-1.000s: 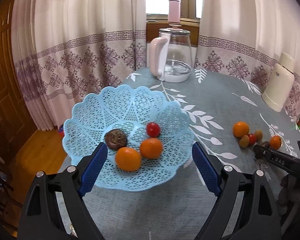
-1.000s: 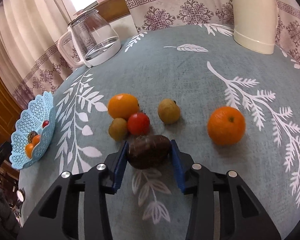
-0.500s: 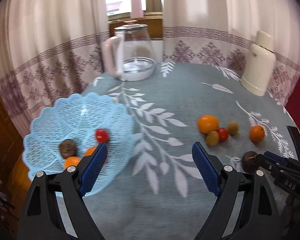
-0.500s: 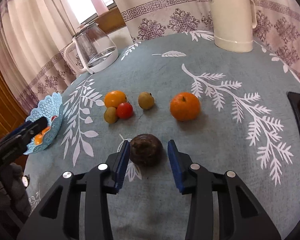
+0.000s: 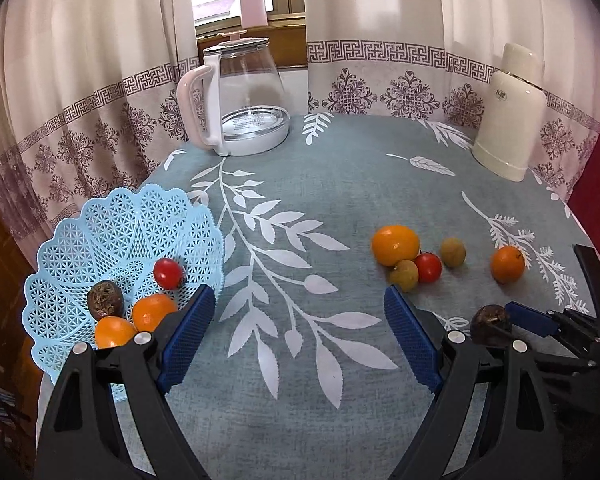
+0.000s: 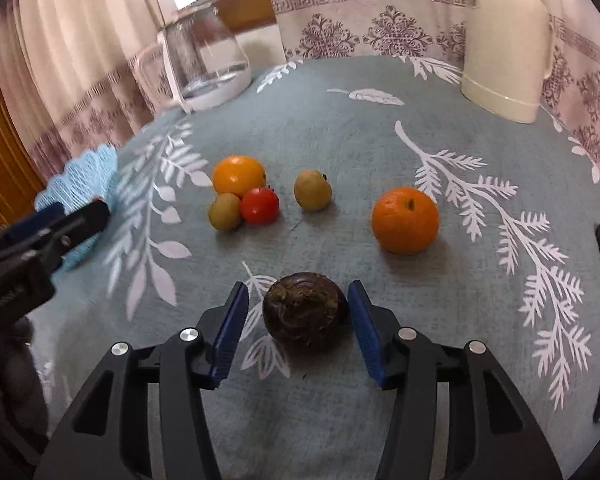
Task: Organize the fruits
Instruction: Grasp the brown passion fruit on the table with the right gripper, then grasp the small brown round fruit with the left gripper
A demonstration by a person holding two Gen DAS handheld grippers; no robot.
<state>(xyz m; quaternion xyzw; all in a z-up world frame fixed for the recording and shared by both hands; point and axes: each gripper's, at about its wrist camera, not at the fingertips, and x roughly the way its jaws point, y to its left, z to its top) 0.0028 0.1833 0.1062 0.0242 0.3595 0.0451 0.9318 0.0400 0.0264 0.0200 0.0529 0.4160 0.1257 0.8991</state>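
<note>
We count four fruits in the basket; right of it five loose, plus a brown fruit between the right gripper's jaws, seemingly untouched. Left gripper spread.

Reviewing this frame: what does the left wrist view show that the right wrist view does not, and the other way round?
Left wrist only: the inside of the blue basket, holding two oranges, a red tomato and a dark brown fruit; also the pink bottle on the windowsill.

Right wrist only: the gaps between the open right gripper and the dark brown fruit on the cloth, on both sides.

Both: five loose fruits, the glass kettle, the cream flask and the leaf-patterned tablecloth. The left gripper is open and empty.
</note>
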